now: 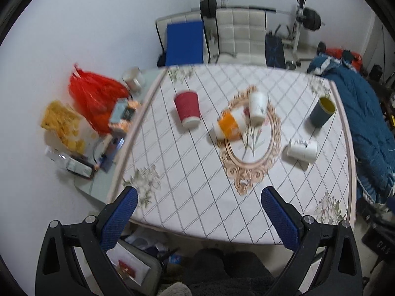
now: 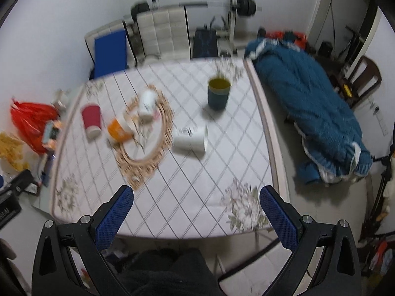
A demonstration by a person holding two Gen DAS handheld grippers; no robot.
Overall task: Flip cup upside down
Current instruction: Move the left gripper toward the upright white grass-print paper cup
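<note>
The left gripper hangs above the near edge of the table, its blue-padded fingers spread wide with nothing between them, and the right gripper is likewise spread and empty over the near edge in its own view. Both are well apart from every cup. Beyond them the table carries a diamond-lined cloth with an oval floral medallion at its middle. On the far part of that medallion a white cup with a floral print stands bottom-up, and touching it on the left an orange-and-white paper cup lies on its side. Further left, a red paper cup stands upside down with its white rim on the cloth. To the right of the medallion a white cup with dark print lies on its side; in the right wrist view its open mouth faces right. Near the far right of the table a blue-grey cup with a yellow inside stands upright, mouth up. Left of the table, on a lower surface against the wall, sit a red plastic bag, a yellow packet and small boxes, all blurred. Behind the table are a white padded chair, a blue panel and a barbell rack; a blue quilt lies to the right.
</note>
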